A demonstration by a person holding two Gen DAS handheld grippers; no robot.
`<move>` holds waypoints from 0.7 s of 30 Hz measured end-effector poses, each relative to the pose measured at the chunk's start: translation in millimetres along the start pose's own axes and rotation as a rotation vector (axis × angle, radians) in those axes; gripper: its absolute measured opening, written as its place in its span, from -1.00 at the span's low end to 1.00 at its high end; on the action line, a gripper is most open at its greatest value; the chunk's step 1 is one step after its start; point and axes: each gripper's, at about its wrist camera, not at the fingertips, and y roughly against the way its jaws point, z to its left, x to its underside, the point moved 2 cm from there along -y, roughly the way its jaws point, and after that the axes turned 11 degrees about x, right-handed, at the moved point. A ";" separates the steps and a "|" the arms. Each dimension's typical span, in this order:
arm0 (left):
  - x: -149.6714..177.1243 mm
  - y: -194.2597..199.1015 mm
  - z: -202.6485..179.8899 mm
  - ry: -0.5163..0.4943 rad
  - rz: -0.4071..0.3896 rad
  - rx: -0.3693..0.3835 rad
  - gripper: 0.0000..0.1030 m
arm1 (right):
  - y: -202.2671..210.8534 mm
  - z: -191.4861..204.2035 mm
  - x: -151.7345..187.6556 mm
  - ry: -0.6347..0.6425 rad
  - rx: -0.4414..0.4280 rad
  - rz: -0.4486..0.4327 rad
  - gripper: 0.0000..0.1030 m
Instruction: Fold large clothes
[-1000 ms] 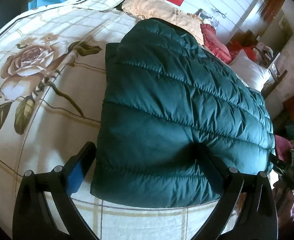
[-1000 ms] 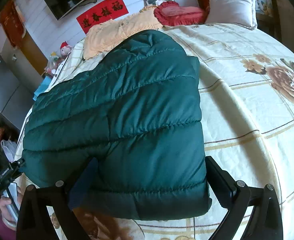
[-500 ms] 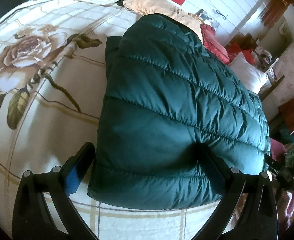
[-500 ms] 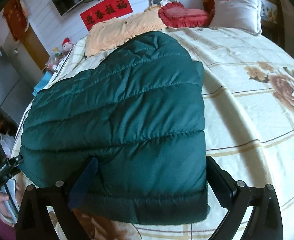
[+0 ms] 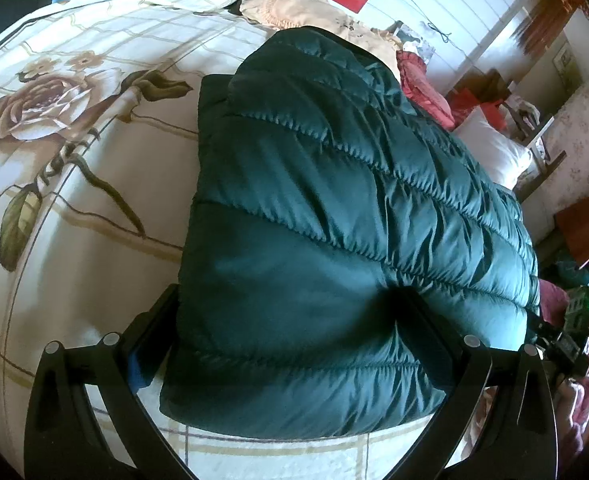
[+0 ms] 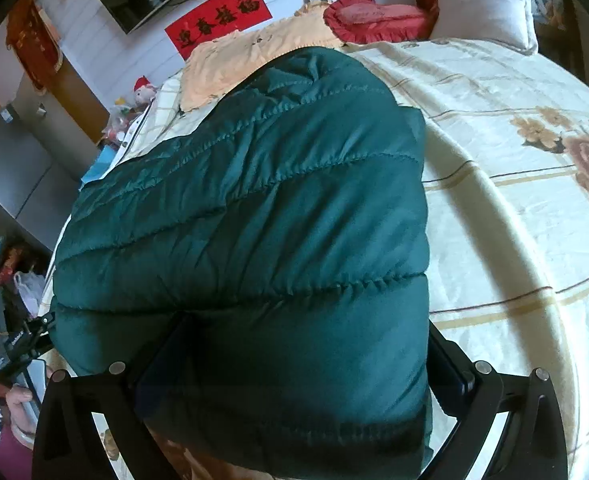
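A dark green quilted down jacket (image 5: 334,220) lies folded on the bed with the cream floral bedspread (image 5: 74,140). My left gripper (image 5: 290,344) is wide open with the jacket's near left corner between its fingers. My right gripper (image 6: 294,364) is wide open with the jacket's (image 6: 254,220) near right corner between its fingers; the fabric bulges over both finger tips and hides them. Whether the jacket's edge is lifted off the bedspread (image 6: 514,240) I cannot tell.
A peach blanket (image 5: 294,8), a red cushion (image 6: 370,16) and a white pillow (image 6: 482,8) lie at the far end by the wall. Cluttered furniture and bags stand beside the bed (image 6: 10,280).
Both grippers have moved forward onto the jacket's near edge, which now fills more of each view and covers more of the fingers. The jaws stay wide open.
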 end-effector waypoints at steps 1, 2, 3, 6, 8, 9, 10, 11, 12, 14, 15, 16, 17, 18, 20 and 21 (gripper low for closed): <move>-0.3 -0.2 0.0 0.000 0.000 0.000 0.99 | -0.9 0.4 -0.8 -0.002 -0.004 0.002 1.00; 0.0 0.1 -0.1 0.001 -0.001 0.001 0.99 | -3.5 2.5 -3.1 -0.004 -0.009 0.003 1.00; 0.2 0.2 0.0 0.001 -0.001 0.000 0.99 | -4.8 2.7 -3.7 -0.008 -0.015 0.004 1.00; -0.1 -0.6 -0.4 0.007 -0.001 0.001 0.99 | -7.7 3.8 -6.5 -0.020 -0.029 0.006 1.00; -1.0 -1.9 -1.3 0.018 -0.001 0.000 0.99 | -9.1 4.9 -8.0 -0.029 -0.033 0.007 1.00; -1.3 -1.9 -1.4 0.026 -0.002 -0.001 0.99 | -9.9 6.0 -9.0 -0.034 -0.034 0.010 1.00; -1.4 -1.7 -1.3 0.036 -0.002 -0.002 0.99 | -10.3 7.1 -9.8 -0.038 -0.035 0.012 1.00; -1.9 -2.1 -2.0 0.041 -0.001 -0.003 0.99 | -10.4 7.7 -10.2 -0.043 -0.037 0.013 1.00; -2.4 -2.8 -2.8 0.048 0.002 -0.002 0.99 | -10.3 8.7 -10.8 -0.053 -0.042 0.010 1.00; -3.3 -3.7 -4.3 0.055 0.007 0.006 0.99 | -7.7 10.0 -9.9 -0.057 -0.048 -0.001 1.00; -4.9 -5.3 -5.3 0.057 0.007 0.010 0.99 | -5.6 13.7 -9.6 -0.046 -0.043 -0.012 0.93; -4.9 -5.1 -5.5 0.063 0.006 0.022 0.94 | -3.8 15.7 -9.6 -0.035 -0.039 -0.019 0.81; -4.7 -3.8 -5.6 0.061 0.003 0.028 0.85 | -1.3 18.7 -9.6 -0.023 -0.037 -0.027 0.75; -4.3 -2.4 -7.2 0.053 -0.001 0.031 0.80 | 2.4 22.7 -10.0 -0.004 -0.034 -0.035 0.61; -4.0 2.7 -11.8 0.024 -0.014 0.023 0.56 | 7.8 27.6 -11.6 0.022 -0.024 -0.045 0.37; -3.9 6.0 -14.5 0.010 -0.023 0.018 0.50 | 11.4 29.3 -12.5 0.032 -0.019 -0.052 0.23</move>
